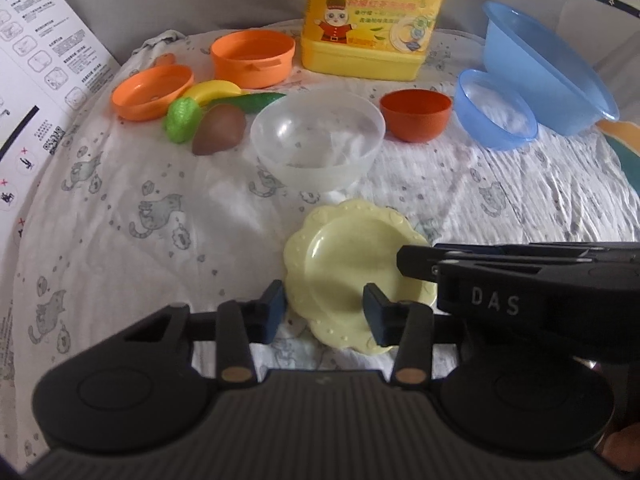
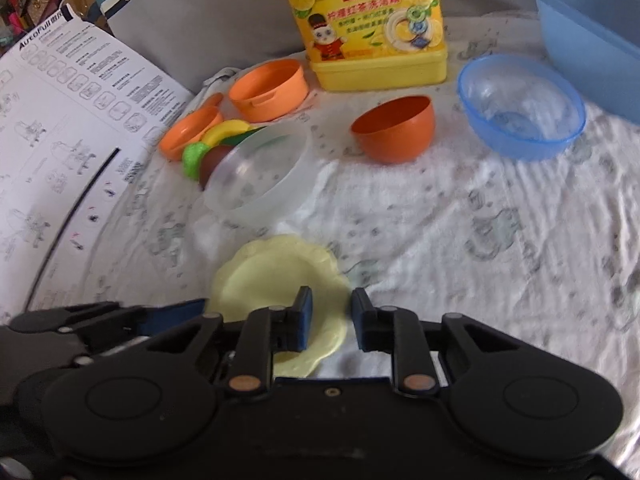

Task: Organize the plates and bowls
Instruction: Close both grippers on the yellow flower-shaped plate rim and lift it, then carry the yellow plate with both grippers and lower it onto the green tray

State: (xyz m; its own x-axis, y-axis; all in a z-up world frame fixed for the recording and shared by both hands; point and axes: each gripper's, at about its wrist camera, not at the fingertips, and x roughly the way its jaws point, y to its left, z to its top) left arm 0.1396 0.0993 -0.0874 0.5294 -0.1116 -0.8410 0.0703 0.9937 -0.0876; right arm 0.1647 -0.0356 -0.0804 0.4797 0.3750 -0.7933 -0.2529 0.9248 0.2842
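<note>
A pale yellow scalloped plate [image 1: 344, 256] [image 2: 276, 276] lies on the cat-print cloth close in front of both grippers. My left gripper [image 1: 324, 312] stands partly open over the plate's near left part. Its left pad sits at the plate's edge and its right pad is over the plate's well. From the right, my right gripper [image 2: 330, 316] [image 1: 416, 264] holds the plate's right rim between narrowly set pads. Beyond the plate stand a clear bowl [image 1: 318, 136] [image 2: 260, 172], a dark orange bowl [image 1: 416, 114] [image 2: 394, 128] and a small blue bowl [image 1: 496, 110] [image 2: 520, 104].
A large blue basin [image 1: 548, 68] [image 2: 592, 36] leans at the back right. Behind the bowls stand a yellow detergent jug [image 1: 372, 20] and an orange tub [image 1: 252, 56], with an orange lid [image 1: 150, 90] and toy fruit [image 1: 216, 128]. A printed carton [image 1: 36, 68] borders the left.
</note>
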